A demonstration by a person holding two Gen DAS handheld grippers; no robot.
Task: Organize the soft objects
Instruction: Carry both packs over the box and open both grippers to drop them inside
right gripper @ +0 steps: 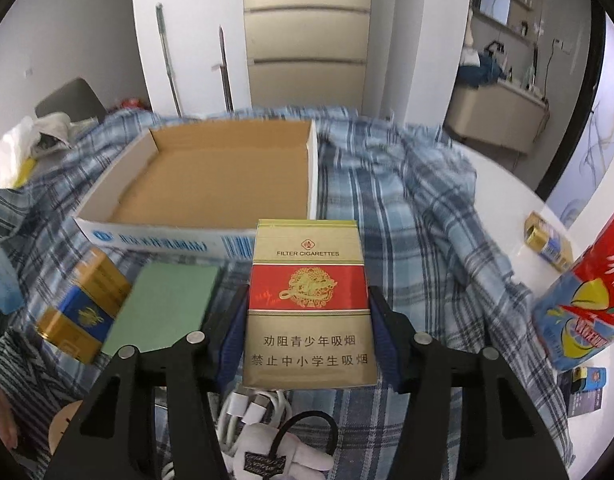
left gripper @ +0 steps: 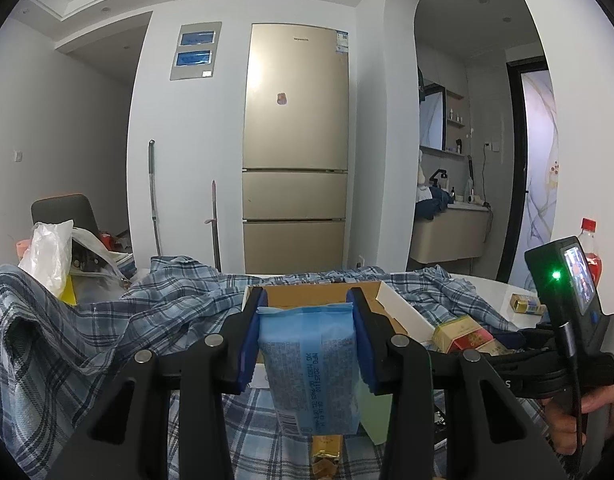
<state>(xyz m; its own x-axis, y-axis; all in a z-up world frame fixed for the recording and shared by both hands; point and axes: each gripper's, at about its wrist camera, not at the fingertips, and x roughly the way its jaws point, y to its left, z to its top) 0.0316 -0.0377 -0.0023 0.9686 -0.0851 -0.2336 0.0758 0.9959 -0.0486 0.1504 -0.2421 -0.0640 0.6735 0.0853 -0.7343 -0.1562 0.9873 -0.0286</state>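
Observation:
My left gripper [left gripper: 307, 308] is shut on a blue tissue pack [left gripper: 311, 360] and holds it above the plaid cloth, just in front of the open cardboard box [left gripper: 303, 294]. My right gripper [right gripper: 307, 304] is shut on a gold and red cigarette pack [right gripper: 309, 304], held upright in front of the same box [right gripper: 211, 176], whose inside is bare. The cigarette pack also shows in the left wrist view [left gripper: 463, 336], with the right gripper's handle and a hand at the right edge.
A blue plaid cloth [right gripper: 407, 184] covers the table. A gold and blue pack [right gripper: 83, 308] and a green pad [right gripper: 167, 308] lie left of the right gripper. A white cable [right gripper: 251, 404] and plush toy [right gripper: 299, 452] lie below it. A snack bag [right gripper: 587, 292] stands at right.

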